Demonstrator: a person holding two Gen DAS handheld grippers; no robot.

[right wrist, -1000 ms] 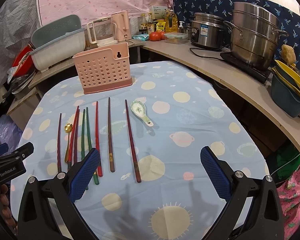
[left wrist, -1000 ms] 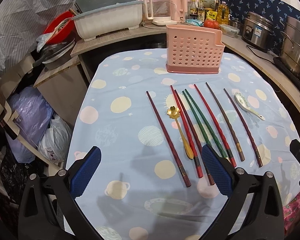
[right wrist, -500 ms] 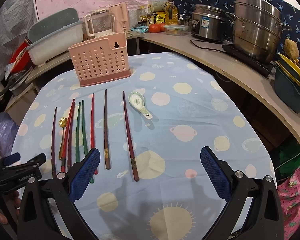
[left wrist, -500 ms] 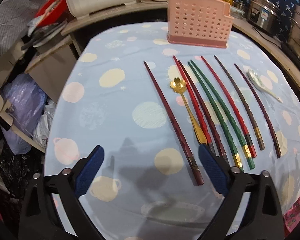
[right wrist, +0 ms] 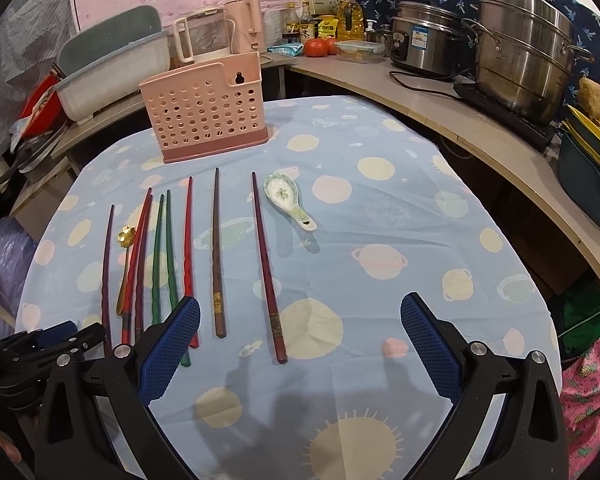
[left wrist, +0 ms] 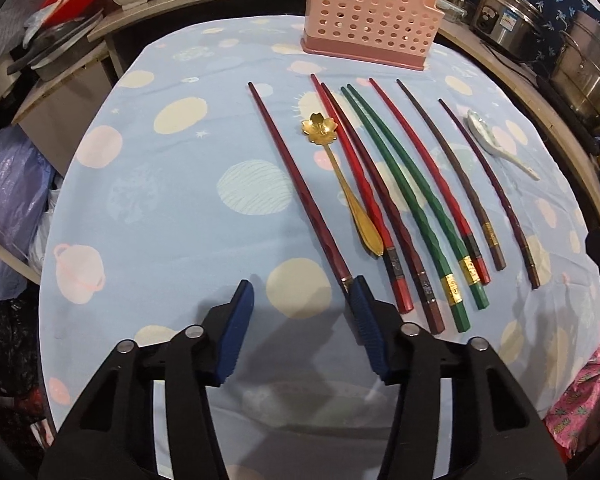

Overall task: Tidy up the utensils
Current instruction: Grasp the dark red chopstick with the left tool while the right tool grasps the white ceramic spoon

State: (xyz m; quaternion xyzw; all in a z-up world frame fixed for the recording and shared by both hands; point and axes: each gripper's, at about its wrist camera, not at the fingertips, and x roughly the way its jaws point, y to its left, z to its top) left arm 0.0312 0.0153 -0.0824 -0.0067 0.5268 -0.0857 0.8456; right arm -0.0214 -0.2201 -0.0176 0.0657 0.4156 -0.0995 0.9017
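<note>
Several red, green and brown chopsticks (left wrist: 396, 184) lie side by side on the blue spotted tablecloth (left wrist: 160, 208), with a gold flower spoon (left wrist: 342, 184) among them and a white ceramic spoon (left wrist: 496, 142) at the right. A pink perforated utensil holder (left wrist: 370, 16) stands behind them. My left gripper (left wrist: 302, 300) is open and low, its right finger at the near end of the leftmost dark red chopstick (left wrist: 296, 184). My right gripper (right wrist: 300, 332) is open and empty above the near table, by the chopstick ends (right wrist: 220, 280); the holder (right wrist: 206, 106) and ceramic spoon (right wrist: 286, 198) show there too.
A curved counter (right wrist: 440, 116) at right holds steel pots (right wrist: 520, 48), a rice cooker (right wrist: 424, 46) and bottles. A white dish tub (right wrist: 112, 72) and kettle (right wrist: 202, 40) stand behind. Bags (left wrist: 8, 188) lie left of the table.
My left gripper has moved down and forward to the leftmost chopstick's near end, and its jaws have narrowed. My right gripper has barely moved.
</note>
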